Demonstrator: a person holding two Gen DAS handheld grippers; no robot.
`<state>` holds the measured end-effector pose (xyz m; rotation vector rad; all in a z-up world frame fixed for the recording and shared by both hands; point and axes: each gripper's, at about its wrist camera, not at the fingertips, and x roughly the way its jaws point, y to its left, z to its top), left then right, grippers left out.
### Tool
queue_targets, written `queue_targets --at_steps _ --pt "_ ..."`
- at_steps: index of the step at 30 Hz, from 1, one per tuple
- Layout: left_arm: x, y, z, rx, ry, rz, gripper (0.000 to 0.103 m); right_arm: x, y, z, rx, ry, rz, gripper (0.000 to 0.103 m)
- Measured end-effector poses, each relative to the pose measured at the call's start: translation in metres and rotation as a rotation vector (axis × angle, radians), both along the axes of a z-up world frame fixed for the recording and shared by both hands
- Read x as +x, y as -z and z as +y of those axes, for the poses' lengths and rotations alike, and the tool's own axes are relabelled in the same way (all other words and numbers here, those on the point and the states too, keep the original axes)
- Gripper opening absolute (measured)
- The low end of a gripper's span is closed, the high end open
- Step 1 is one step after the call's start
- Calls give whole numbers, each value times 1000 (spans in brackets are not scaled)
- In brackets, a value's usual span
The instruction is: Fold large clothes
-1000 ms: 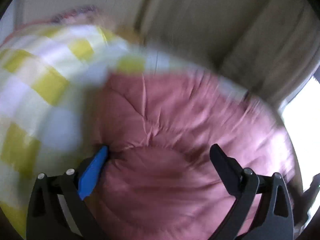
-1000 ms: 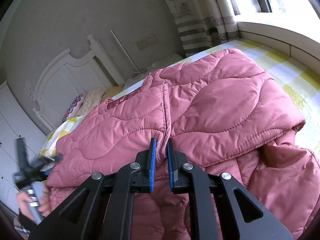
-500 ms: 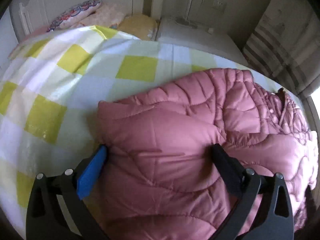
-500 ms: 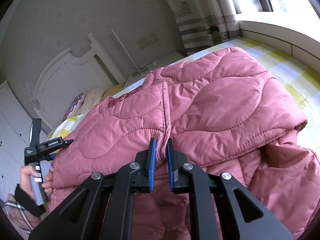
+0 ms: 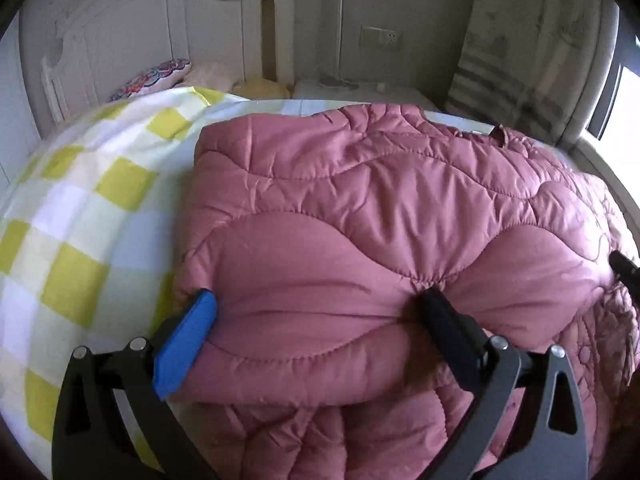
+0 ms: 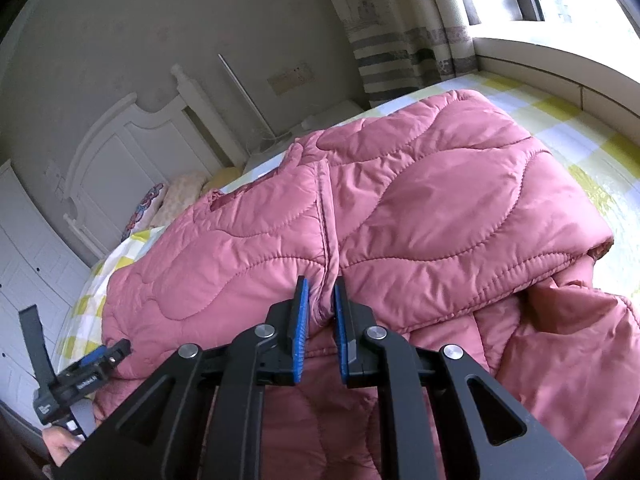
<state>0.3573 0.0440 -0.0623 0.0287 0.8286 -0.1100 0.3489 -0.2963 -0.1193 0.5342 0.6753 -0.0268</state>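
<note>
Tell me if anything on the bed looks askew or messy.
The pink jacket is only partly folded: below its folded edge, loose fabric lies bunched at the lower right. Otherwise nothing on the checked sheet stands out.

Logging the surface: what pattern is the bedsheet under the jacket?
Yellow-and-white checks on the bedsheet, clearest in the left wrist view.

Yellow-and-white checked bedspread point(image 5: 80, 216) across the bed. White carved headboard point(image 5: 132, 32) at the far left, patterned pillow point(image 5: 156, 80) and pale yellow cushion point(image 5: 260, 87) just below it. Wall socket point(image 5: 380, 37) on the far wall. Striped curtain point(image 6: 396, 60) far right, beside a white window sill point(image 6: 560, 64).
</note>
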Motion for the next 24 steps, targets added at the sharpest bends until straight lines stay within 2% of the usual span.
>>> queue_targets --at_steps 4,5,8,9,10,11,13,14,15,16,17,18,20,22,24 --pt "-20 -16 1 16 -27 -24 101 -5 -1 -9 50 27 16 16" --pt "-29 -22 0 3 -29 -45 101 -12 -5 -10 50 41 12 22" --pt "-74 -42 -6 -59 22 -126 101 -32 -25 3 -23 28 -18 25" --pt "-87 -45 -12 -67 45 -143 101 -36 -32 18 -92 -33 -10 28" --pt "-97 -44 -19 -70 73 -147 101 -36 -35 33 -156 -99 11 40" --pt "-104 -41 -27 -70 96 -140 101 -37 -35 46 -212 -152 32 57" --pt "-109 -29 -46 -58 135 -114 101 -40 -24 88 -392 -297 73 74" --pt "-107 -17 -57 -21 149 -88 101 -41 -17 103 -458 -338 87 75" --pt "-104 -4 -67 35 148 -50 101 -39 -1 118 -564 -351 142 73" --pt "-93 12 -72 94 122 38 100 -38 4 121 -587 -343 157 73" --pt "-85 15 -68 61 115 64 101 -38 2 118 -553 -350 145 80" --pt "-83 11 -59 0 114 60 101 -36 2 114 -530 -355 152 82" --pt "-80 9 -47 -71 108 53 101 -27 8 105 -483 -350 183 86" --pt "-79 8 -43 -96 115 52 101 -22 9 101 -467 -347 188 86" --pt "-75 9 -44 -78 120 54 101 -14 9 102 -482 -344 191 88"
